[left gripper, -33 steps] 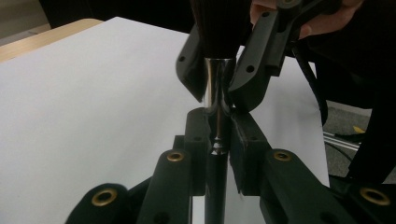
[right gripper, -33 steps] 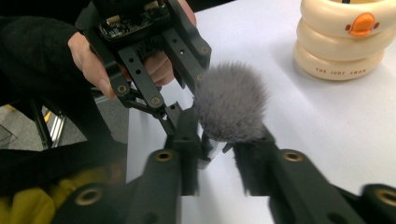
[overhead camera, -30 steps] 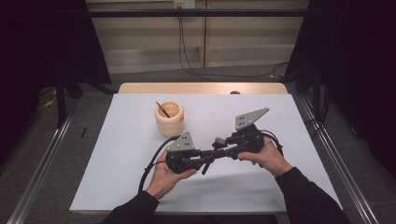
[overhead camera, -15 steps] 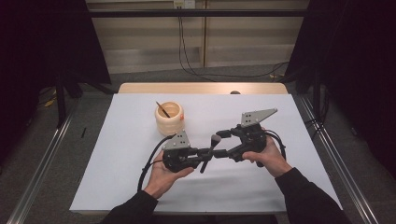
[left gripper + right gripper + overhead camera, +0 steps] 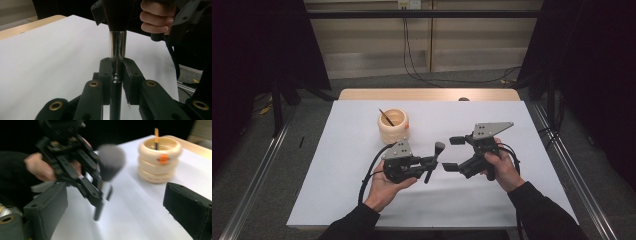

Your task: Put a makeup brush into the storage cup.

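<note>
Chrome ferrule and dark handle mark the makeup brush (image 5: 117,47), which is clamped crosswise between the jaws of the left gripper (image 5: 430,163). In the left gripper view the two pads press on the brush where the silver collar meets the black handle. Seen from the high view, the brush stands near table centre, its grey bristle head toward 12 o'clock and its handle end toward 6 o'clock.

The right gripper (image 5: 453,154) sits at 3 o'clock of the brush, close but apart from it, jaws spread wide and holding nothing. In the right gripper view the brush head (image 5: 110,162) lies between those open jaws, blurred.

A cream ribbed holder (image 5: 393,125) stands at 11 o'clock of the left gripper, well apart, with a thin stick (image 5: 386,117) leaning inside. The white table cover (image 5: 337,190) lies beneath all.
</note>
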A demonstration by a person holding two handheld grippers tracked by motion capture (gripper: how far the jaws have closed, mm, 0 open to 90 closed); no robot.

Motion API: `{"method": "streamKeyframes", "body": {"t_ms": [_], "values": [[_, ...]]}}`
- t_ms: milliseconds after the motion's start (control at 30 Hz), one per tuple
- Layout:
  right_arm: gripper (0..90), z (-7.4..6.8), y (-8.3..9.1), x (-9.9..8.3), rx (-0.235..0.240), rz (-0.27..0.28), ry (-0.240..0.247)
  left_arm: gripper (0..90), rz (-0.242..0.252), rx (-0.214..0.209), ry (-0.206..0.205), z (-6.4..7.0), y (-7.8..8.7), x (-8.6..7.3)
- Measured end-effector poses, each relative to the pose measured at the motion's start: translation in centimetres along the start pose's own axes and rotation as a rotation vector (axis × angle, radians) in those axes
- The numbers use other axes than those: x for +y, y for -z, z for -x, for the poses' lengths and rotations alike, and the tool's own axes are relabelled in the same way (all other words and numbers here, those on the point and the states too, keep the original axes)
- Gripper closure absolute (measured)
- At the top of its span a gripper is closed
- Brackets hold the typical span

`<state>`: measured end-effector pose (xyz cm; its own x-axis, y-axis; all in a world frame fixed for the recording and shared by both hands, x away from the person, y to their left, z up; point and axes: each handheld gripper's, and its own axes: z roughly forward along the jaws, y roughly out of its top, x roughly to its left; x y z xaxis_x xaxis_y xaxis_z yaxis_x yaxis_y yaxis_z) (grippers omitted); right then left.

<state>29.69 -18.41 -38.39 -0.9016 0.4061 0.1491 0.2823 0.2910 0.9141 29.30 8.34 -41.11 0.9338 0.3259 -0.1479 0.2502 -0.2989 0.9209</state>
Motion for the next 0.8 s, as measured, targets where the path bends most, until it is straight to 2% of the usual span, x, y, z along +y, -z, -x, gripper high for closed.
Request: {"method": "streamKeyframes", "body": {"t_ms": [67,167,233,367,433,600,733,800], "values": [[7.2,-0.1,0.0,-0.5,-0.036,0.015,0.003,78.6,-0.001,0.009,0.002,0.0,0.1,0.0],[3.3,-0.1,0.1,-0.9,-0.027,0.018,-0.014,78.6,0.002,0.015,0.003,-0.1,0.3,0.1],[4.9,-0.2,0.4,-1.2,-0.069,0.058,-0.003,78.6,0.012,0.013,0.006,-0.2,0.5,0.1],[2.0,-0.2,1.1,-1.8,-0.122,0.081,-0.013,78.6,0.012,0.031,0.011,-0.4,1.0,0.2],[1.6,-0.1,1.7,-2.3,-0.157,0.088,-0.017,78.6,0.022,0.018,0.021,-0.5,1.0,0.1],[1.1,0.4,2.5,-2.8,-0.235,0.13,-0.021,78.6,0.031,0.03,0.032,-0.6,1.3,0.3],[1.5,0.4,2.8,-3.6,-0.258,0.111,-0.035,78.6,0.035,0.046,0.04,-0.9,1.7,0.4],[3.5,0.3,3.1,-4.2,-0.269,0.106,-0.017,78.6,0.049,0.057,0.047,-1.1,2.1,0.4]]}}
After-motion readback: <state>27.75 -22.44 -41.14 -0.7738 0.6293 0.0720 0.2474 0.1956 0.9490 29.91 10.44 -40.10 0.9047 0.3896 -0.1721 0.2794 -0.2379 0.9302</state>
